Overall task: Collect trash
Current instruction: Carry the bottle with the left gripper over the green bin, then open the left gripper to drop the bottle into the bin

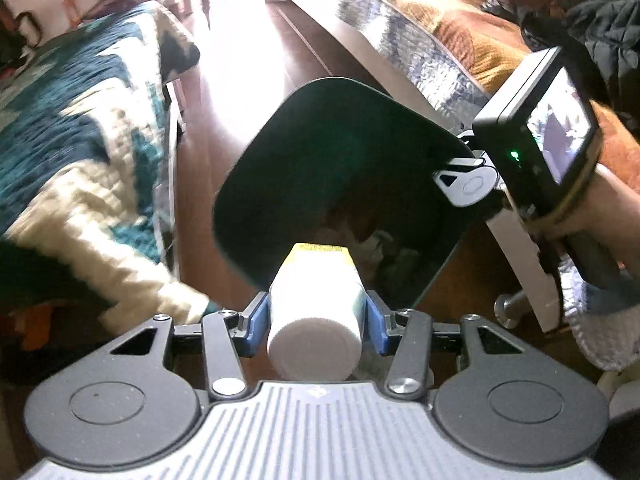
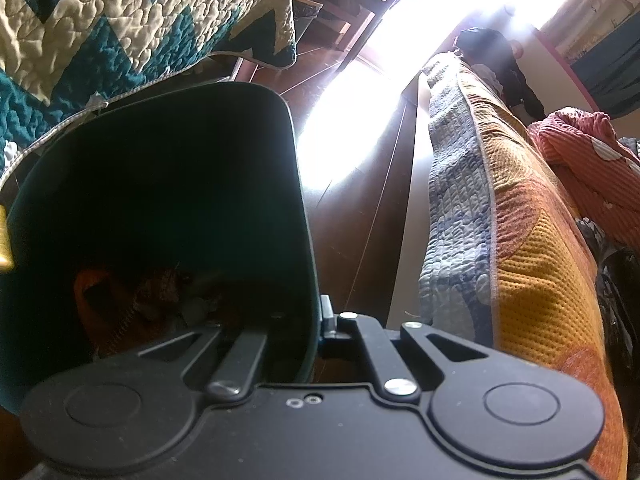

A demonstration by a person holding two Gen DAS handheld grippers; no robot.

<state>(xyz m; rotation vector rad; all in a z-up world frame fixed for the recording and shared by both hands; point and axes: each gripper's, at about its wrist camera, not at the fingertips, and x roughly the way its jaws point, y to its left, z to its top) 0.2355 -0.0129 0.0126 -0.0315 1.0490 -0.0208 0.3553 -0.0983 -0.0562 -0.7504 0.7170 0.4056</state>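
The left gripper (image 1: 316, 316) is clamped on a white plastic bottle (image 1: 316, 312), its blue pads (image 1: 256, 326) pressing both sides of the body. The bottle lies along the fingers with its ribbed white cap nearest the camera and a yellow band at its far end; any print on that band is too blurred to read. The bottle's far end sits at the near rim of a dark green trash bin (image 1: 320, 152), whose open mouth faces the camera. Crumpled scraps lie in the shadow inside the bin.

The right gripper (image 2: 320, 320) grips the bin's side wall (image 2: 304, 208): one finger is inside the bin, the other outside it, with the wall pinched between them. In the left wrist view the same gripper (image 1: 468, 184) shows at the bin's right rim, carrying a small lit screen and a green indicator light. In the right wrist view, orange and brown scraps (image 2: 132, 292) rest at the bottom of the bin.

A teal-and-cream zigzag quilt (image 2: 120, 32) covers furniture to the left of the bin. To the right hangs a blue, orange and yellow quilted cover (image 2: 520, 240), with a pink ribbed blanket (image 2: 580, 148) beyond it. Dark wooden floor (image 2: 360, 220) runs between them toward a bright glare at the far end.
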